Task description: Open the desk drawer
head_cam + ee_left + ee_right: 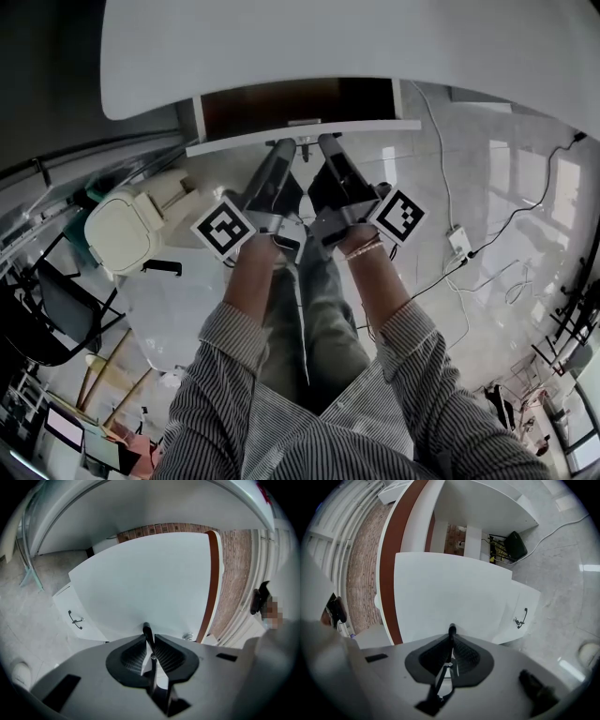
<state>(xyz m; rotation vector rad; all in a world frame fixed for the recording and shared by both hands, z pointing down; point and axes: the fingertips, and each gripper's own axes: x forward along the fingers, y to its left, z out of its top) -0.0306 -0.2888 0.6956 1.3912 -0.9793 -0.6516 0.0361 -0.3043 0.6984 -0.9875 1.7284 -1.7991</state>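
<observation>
The drawer sits just under the table top, drawn out a little, with its dark inside showing behind the white front. That front lies directly ahead of both sets of fingers. Its single thin dark handle runs side to side along the front. The left gripper and right gripper are each clenched on it, side by side, neither nearer. The coming pull likely runs straight back toward the person. There is one drawer, one handle on it and two grippers. Lower down, beyond the fingers, stands one cabinet door with its own handle.
</observation>
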